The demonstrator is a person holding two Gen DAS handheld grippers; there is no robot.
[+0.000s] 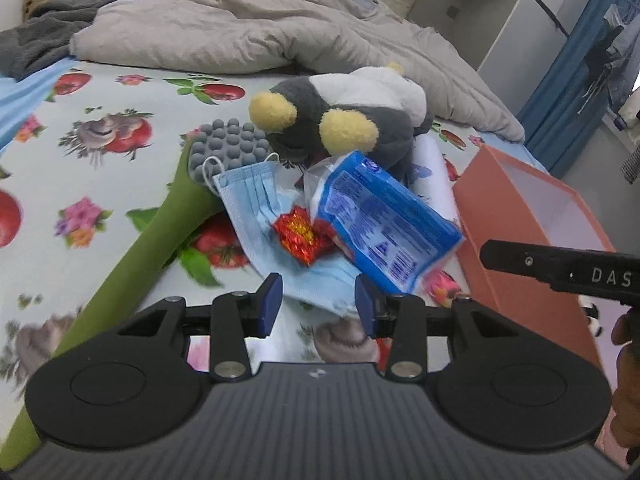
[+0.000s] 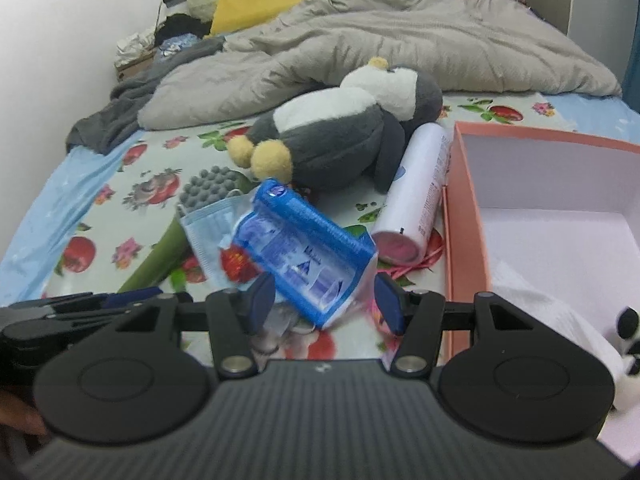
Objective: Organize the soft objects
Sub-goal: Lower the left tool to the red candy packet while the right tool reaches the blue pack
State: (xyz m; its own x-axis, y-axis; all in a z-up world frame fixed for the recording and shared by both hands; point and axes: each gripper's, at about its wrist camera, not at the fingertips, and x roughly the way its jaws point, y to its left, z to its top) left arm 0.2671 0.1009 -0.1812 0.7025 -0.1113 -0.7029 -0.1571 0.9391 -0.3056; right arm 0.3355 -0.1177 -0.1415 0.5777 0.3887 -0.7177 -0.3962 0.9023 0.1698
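Note:
A grey and white plush penguin (image 1: 352, 116) (image 2: 340, 136) lies on the flowered bed sheet. In front of it lie a blue tissue pack (image 1: 384, 224) (image 2: 308, 252), a light blue face mask (image 1: 256, 208) (image 2: 208, 228) and a red foil wrapper (image 1: 300, 234). My left gripper (image 1: 318, 304) is open, its pads on either side of the mask's near edge. My right gripper (image 2: 324, 300) is open around the near end of the tissue pack. A pink box (image 1: 520, 256) (image 2: 464, 216) stands at the right with a white plush toy (image 2: 560, 320) inside.
A green-handled brush with a grey knobbed head (image 1: 228, 148) (image 2: 208, 192) lies at the left. A white spray can (image 2: 416, 192) lies between the penguin and the box. A crumpled beige duvet (image 1: 240, 28) fills the far bed. The right gripper's body (image 1: 560, 270) shows over the box.

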